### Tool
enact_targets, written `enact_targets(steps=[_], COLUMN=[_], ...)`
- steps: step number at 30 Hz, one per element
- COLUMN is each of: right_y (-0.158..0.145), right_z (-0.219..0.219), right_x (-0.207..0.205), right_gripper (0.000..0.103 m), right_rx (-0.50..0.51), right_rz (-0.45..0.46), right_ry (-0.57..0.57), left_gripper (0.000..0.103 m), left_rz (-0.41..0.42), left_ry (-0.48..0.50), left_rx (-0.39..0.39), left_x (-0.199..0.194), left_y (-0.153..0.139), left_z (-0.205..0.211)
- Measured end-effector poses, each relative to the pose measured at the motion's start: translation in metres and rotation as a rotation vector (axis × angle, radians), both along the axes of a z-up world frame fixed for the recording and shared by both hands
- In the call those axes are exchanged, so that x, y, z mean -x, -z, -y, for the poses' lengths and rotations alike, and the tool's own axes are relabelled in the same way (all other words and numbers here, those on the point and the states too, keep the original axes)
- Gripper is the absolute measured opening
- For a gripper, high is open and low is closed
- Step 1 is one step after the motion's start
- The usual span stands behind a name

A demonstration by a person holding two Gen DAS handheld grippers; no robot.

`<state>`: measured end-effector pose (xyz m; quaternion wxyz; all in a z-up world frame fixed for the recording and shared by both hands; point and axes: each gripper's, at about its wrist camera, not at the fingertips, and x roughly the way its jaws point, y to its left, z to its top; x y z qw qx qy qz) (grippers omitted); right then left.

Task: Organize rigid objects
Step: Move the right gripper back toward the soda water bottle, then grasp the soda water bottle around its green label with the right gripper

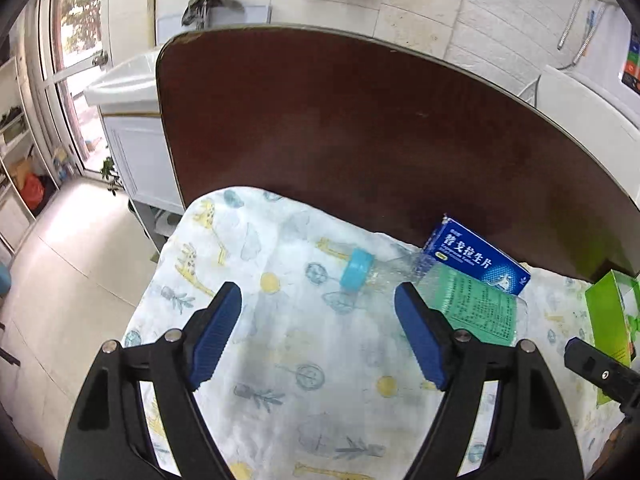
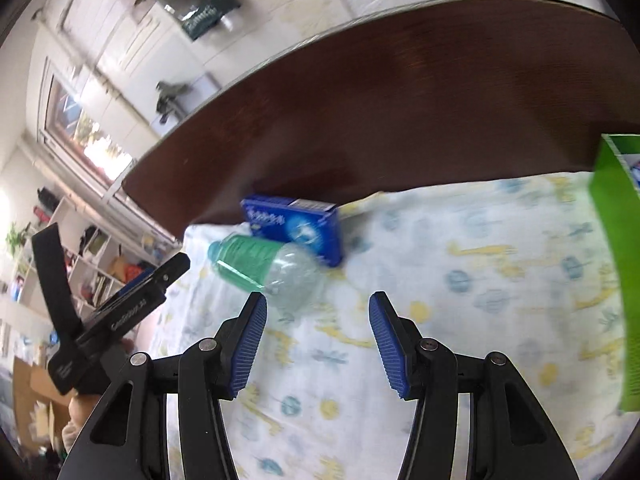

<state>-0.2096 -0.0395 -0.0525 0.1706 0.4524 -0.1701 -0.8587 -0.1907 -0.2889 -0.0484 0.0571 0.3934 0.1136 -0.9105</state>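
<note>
Bottle's blue cap [image 1: 357, 269] clear from left wrist, blurred from right

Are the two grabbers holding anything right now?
No. The left gripper and right gripper are both open and empty; the bottle lies untouched on the cloth.

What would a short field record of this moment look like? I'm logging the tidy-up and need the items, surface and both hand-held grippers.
surface: giraffe-print white cloth on dark brown wooden table
bottle: clear plastic bottle with blue cap and green label, lying on its side
box: blue cardboard medicine box, touching the bottle
container: green box, at the right
left hand-held gripper: open, empty
right hand-held gripper: open, empty
</note>
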Motion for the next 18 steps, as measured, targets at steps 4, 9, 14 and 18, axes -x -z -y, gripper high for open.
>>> enact_targets(steps=[4,9,14,18], right_y=[0.005,0.010,0.020,0.028], right_z=[0.024,0.036,0.045,0.049], right_x=[0.010,0.021,0.029,0.033], right_gripper=[0.055,0.055,0.055,0.055], right_rx=[0.014,0.014,0.007,-0.006], right_rz=[0.020,0.037,0.053,0.062], right_ry=[0.002,0.049,0.051,0.045], left_gripper=[0.078,0.078,0.078,0.077], left_rz=[-0.010,0.002,0.006,0.024], left_ry=[0.020,0.115,0.141,0.216], left_rx=[-0.068,-0.109,-0.189,-0.251], left_x=[0.012,0.037,0.047,0.045], left_y=[0.005,0.012,0.018,0.021], left_z=[0.016,0.001,0.000,-0.004])
